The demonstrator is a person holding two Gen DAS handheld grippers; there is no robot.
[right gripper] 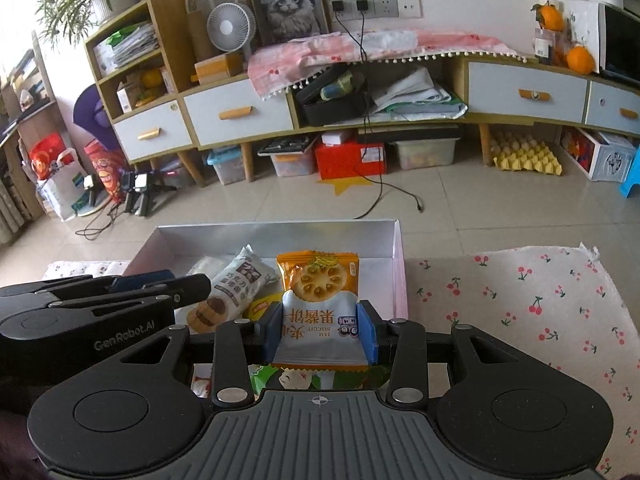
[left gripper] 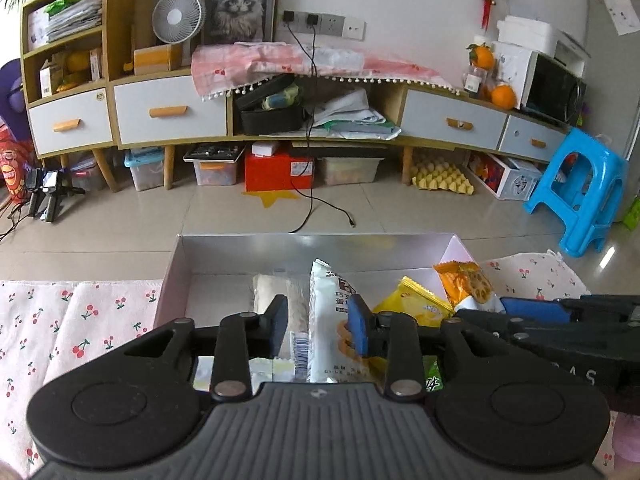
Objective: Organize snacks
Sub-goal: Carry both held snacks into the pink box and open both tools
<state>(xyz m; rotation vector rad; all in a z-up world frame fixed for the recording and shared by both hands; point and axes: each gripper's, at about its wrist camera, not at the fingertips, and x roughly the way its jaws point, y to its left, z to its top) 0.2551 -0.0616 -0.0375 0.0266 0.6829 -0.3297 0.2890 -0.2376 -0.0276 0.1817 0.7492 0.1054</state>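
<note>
Both grippers hang over an open silver-lined box (right gripper: 280, 236) that sits on a cherry-print cloth (right gripper: 520, 300).

Right gripper (right gripper: 320, 334): its blue pads (right gripper: 367, 330) clamp the two sides of an orange and white jam biscuit packet (right gripper: 318, 300), which stands upright between them above the other snacks in the box.

Left gripper (left gripper: 318, 322): the jaws are parted a little. A white chocolate-biscuit packet (left gripper: 328, 320) stands between them, touching the right pad (left gripper: 359, 328); a gap shows beside the left pad, so it is not pinched.

Behind it in the box lie a pale beige packet (left gripper: 276, 292) and a yellow packet (left gripper: 416, 300); a green wrapper (right gripper: 320, 380) shows under the right gripper.
</note>
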